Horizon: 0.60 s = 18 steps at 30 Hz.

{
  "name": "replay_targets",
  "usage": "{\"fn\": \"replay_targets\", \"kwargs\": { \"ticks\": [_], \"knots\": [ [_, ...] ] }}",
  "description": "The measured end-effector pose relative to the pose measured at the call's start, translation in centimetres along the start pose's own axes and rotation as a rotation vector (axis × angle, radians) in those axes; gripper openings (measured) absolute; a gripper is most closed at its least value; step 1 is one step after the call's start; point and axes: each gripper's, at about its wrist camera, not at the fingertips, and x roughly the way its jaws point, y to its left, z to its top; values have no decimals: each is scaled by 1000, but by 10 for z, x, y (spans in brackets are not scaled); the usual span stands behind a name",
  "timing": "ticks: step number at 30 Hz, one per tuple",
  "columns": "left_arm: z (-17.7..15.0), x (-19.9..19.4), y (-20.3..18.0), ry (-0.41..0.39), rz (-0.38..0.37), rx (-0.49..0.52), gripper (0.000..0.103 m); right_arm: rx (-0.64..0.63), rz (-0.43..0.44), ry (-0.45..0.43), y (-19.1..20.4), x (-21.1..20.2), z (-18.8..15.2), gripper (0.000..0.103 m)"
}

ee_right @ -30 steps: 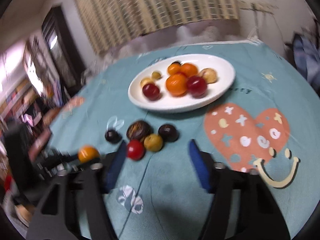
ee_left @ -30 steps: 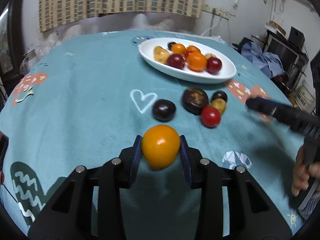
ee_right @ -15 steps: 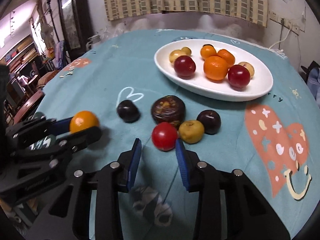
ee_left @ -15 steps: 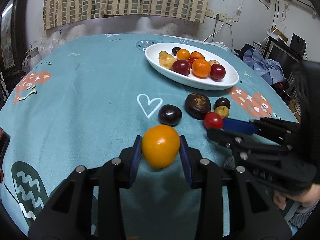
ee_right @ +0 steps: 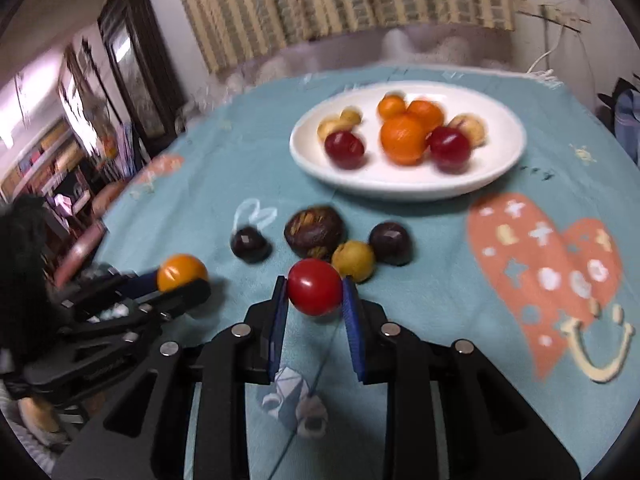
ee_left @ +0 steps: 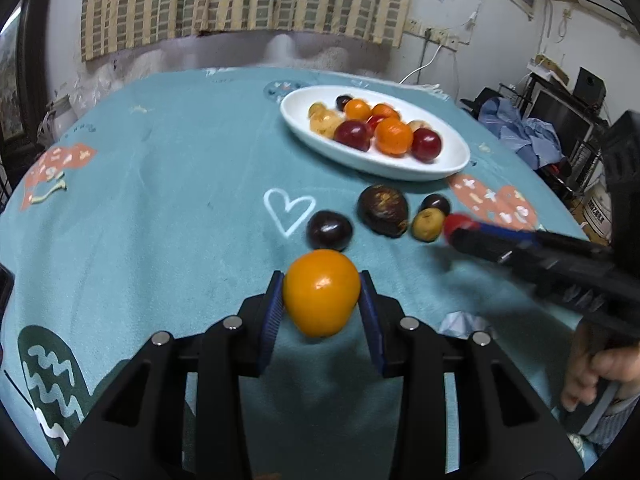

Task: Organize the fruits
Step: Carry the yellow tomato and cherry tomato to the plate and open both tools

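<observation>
My left gripper (ee_left: 321, 294) is shut on an orange fruit (ee_left: 321, 292), held above the teal tablecloth. My right gripper (ee_right: 314, 294) is shut on a small red fruit (ee_right: 315, 287); in the left wrist view it reaches in from the right, with the red fruit (ee_left: 452, 224) at its tips. On the cloth lie a dark plum (ee_left: 329, 230), a large brown-black fruit (ee_left: 383, 210), a small yellow fruit (ee_left: 428, 224) and another dark plum (ee_left: 436, 202). A white oval plate (ee_left: 448, 166) behind them holds several orange, red and yellow fruits.
The round table's cloth (ee_left: 160, 184) has a white heart outline (ee_left: 289, 208) and an orange heart print (ee_right: 536, 264). A person's hand (ee_left: 596, 372) holds the right gripper's handle. Cluttered furniture stands past the table's right edge (ee_left: 560, 120).
The right gripper swung in, closed on the red fruit and lifted it off the cloth, away from the yellow fruit. The left gripper kept still with its orange fruit.
</observation>
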Motion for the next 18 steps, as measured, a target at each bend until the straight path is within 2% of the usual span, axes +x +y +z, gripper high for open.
{"fn": "replay_targets", "kwargs": {
  "ticks": [3, 6, 8, 12, 15, 18],
  "knots": [
    [16, -10, -7, -37, -29, 5, 38, 35, -2, -81, -15, -31, 14, 27],
    [47, -9, -18, -60, -2, 46, 37, 47, -22, -124, -28, -46, 38, 27],
    [66, -4, -27, -71, -13, 57, 38, 59, -42, -155, -37, -51, 59, 27],
    [98, 24, -61, -74, -56, 108, 38, 95, -66, -180, -56, -37, 92, 27],
    [106, 53, -80, -55, -51, 146, 38, 134, -82, -174, -73, -11, 105, 27],
    [108, 80, -82, -19, -71, 126, 38, 164, -123, -150, -90, 21, 109, 29]
  ]
}}
